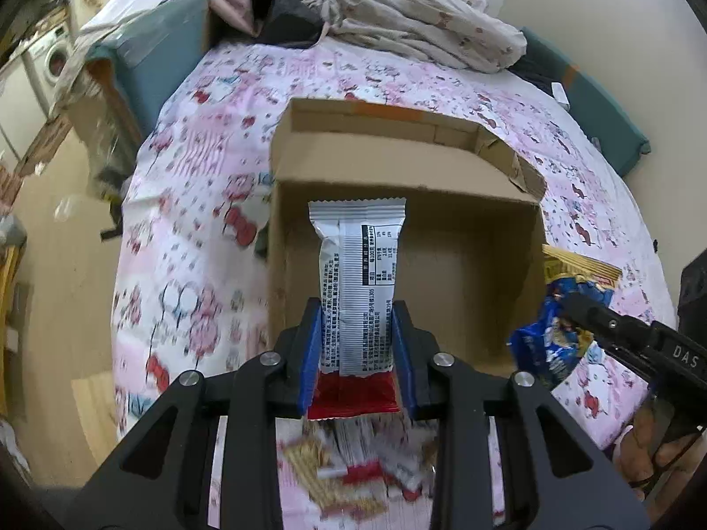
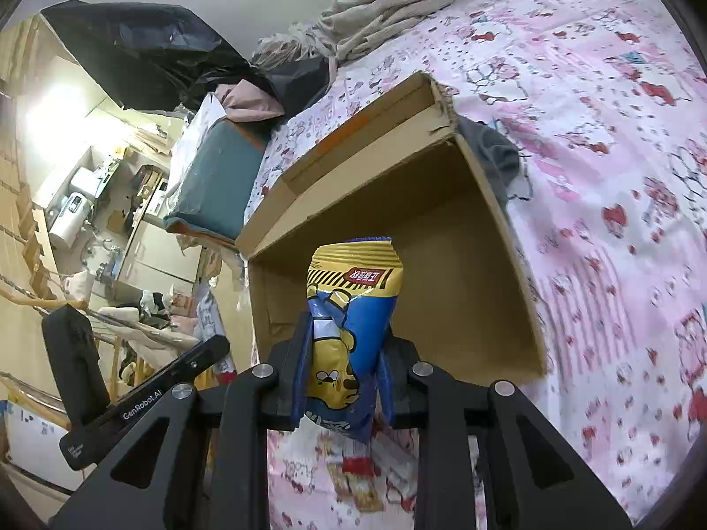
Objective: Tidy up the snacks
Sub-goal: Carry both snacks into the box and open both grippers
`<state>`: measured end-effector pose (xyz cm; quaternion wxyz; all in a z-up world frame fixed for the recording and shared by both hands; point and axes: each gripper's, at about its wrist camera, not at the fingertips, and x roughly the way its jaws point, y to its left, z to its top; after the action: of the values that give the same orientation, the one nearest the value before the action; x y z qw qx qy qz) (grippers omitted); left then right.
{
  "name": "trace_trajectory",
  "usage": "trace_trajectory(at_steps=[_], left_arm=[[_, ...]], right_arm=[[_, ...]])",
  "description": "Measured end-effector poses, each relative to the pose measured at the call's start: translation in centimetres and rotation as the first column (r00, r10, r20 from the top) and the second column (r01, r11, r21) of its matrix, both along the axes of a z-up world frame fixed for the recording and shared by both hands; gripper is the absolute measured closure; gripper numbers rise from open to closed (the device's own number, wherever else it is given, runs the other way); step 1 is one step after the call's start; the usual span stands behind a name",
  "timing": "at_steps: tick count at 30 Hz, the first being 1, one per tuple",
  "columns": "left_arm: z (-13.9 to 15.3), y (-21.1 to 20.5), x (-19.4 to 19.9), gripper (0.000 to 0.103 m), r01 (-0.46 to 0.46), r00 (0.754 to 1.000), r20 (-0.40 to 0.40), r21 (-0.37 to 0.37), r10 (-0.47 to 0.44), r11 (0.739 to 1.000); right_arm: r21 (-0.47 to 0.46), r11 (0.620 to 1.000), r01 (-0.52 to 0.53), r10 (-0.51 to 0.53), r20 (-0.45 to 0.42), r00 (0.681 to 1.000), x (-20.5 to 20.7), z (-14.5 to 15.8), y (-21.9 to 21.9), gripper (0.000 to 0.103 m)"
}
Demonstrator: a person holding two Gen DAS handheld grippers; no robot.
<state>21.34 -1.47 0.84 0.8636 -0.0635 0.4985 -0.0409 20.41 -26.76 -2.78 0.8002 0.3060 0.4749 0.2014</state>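
You are gripping a white-and-red snack bar wrapper (image 1: 353,296) in the left gripper (image 1: 357,353), its blue pads clenched on the packet's lower half, with the upper half standing free over the open cardboard box (image 1: 442,168) on the pink patterned bedsheet (image 1: 199,132). You are holding a blue-and-yellow snack bag (image 2: 349,331) in the right gripper (image 2: 342,371), jaws squeezed onto its crumpled middle. Both packets are hanging above the near edge of the box, which looks empty.

Risks: the bag is being pinched through slack film, so it may slide out early and land on the sheet. The two grippers are sitting close together at the same opening; crowding may cause a collision. More loose snacks (image 1: 349,477) are lying just below the left gripper and may be knocked.
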Motion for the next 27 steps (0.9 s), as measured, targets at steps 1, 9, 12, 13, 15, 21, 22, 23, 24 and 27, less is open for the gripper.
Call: trace_trajectory(at_steps=[1, 9, 12, 13, 15, 21, 22, 23, 24, 27], left_arm=[[-0.3, -0.2, 0.4, 0.077, 0.009, 1.0, 0.007, 0.008, -0.009, 1.0], [-3.9, -1.0, 1.5, 0.077, 0.016, 0.998, 0.061, 0.033, -0.018, 0.999], [-5.1, -1.4, 1.9, 0.077, 0.035, 0.997, 0.071, 0.079, -0.041, 0.996], [-5.4, -1.4, 2.0, 0.077, 0.039, 0.997, 0.07, 0.08, -0.044, 0.996], [-5.7, -1.0, 2.1, 0.077, 0.026, 0.998, 0.062, 0.072, -0.031, 0.997], [-6.0, -1.1, 2.2, 0.076, 0.038, 0.998, 0.043, 0.051, -0.04, 0.998], [-5.9, -1.2, 2.3, 0.076, 0.041, 0.998, 0.044, 0.048, -0.043, 0.998], [-5.8, -1.3, 2.3, 0.076, 0.044, 0.998, 0.046, 0.044, -0.046, 0.998], [-5.8, -1.5, 2.2, 0.076, 0.048, 0.998, 0.048, 0.043, -0.05, 0.998], [-5.7, -2.0, 2.2, 0.076, 0.068, 0.996, 0.055, 0.058, -0.072, 0.996]], right_arm=[[-0.008, 1.0, -0.006, 0.006, 0.004, 1.0, 0.7, -0.4, 0.4, 0.076], [-0.08, 0.997, 0.001, -0.001, -0.008, 1.0, 2.3, -3.6, 1.6, 0.076], [-0.108, 0.994, 0.018, -0.022, -0.039, 0.999, 2.4, -5.2, 1.2, 0.076], [-0.115, 0.993, 0.017, -0.024, -0.058, 0.998, 2.4, -5.9, 1.1, 0.076], [-0.121, 0.992, 0.017, -0.026, -0.074, 0.997, 2.5, -6.5, 1.2, 0.076], [-0.104, 0.995, 0.001, -0.012, -0.102, 0.995, 2.7, -7.3, 1.4, 0.076], [-0.098, 0.995, -0.002, -0.009, -0.106, 0.994, 2.7, -7.4, 1.4, 0.075], [-0.094, 0.996, -0.003, -0.008, -0.11, 0.994, 2.8, -7.4, 1.4, 0.074], [-0.092, 0.996, -0.002, -0.008, -0.111, 0.994, 2.8, -7.3, 1.4, 0.074], [-0.088, 0.996, -0.005, -0.004, -0.108, 0.994, 2.8, -7.1, 1.5, 0.073]])
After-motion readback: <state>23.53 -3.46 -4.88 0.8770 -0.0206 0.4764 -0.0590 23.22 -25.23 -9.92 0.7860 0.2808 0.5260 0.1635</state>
